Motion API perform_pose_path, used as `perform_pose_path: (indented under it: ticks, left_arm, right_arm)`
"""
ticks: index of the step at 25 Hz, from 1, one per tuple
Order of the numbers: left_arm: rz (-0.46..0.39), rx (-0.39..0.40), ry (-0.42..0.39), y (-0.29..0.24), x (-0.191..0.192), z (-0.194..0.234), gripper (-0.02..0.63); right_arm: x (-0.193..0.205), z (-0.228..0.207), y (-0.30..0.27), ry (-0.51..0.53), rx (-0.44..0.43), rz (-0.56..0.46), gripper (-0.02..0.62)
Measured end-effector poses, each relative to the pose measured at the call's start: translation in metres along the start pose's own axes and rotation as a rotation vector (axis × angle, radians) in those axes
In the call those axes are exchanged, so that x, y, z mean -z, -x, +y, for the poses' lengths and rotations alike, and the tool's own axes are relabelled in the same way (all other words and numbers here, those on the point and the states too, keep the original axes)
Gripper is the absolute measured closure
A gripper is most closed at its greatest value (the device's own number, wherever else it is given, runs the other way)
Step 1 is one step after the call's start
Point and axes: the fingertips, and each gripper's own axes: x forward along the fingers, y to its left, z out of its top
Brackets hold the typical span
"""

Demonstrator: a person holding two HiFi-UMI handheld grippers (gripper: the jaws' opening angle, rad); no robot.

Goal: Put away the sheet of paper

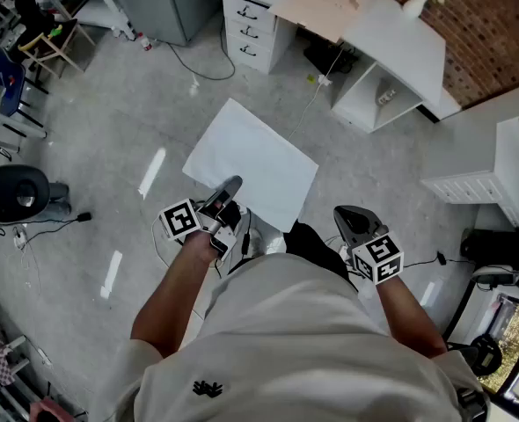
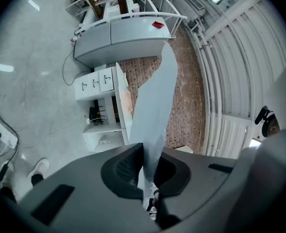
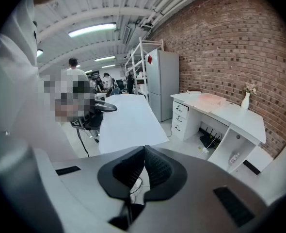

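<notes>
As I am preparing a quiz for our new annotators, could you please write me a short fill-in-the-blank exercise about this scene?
1. The left gripper is ____ on the sheet of paper.
2. The right gripper, jaws together, holds ____.
3. The white desk stands against a ____ wall.
Missing words: shut; nothing; brick.

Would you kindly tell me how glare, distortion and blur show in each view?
Head view: sharp, evenly lit, with lamp reflections streaking the floor. Left gripper view: fisheye, dark corners, the sheet of paper looking curved. Right gripper view: fisheye too, a bright ceiling lamp glaring overhead.
</notes>
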Motion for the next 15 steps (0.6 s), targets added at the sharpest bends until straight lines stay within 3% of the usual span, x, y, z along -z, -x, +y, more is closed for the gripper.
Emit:
perform_pose_path:
  ticks: [8,15]
  left_arm:
    - [-0.012,0.007,-0.038,-0.078,-0.026,-0.004,0.583]
    - [-0.030,-0.002,-0.086,-0.157,-0.063,-0.029,0.583]
  right_arm:
    - [-0.020,-0.070,-0.020,0.000,-0.008,-0.042,0.569]
    - [-0.067,-0.157,-0.044,-0.040,-0.013,-0.112,0.568]
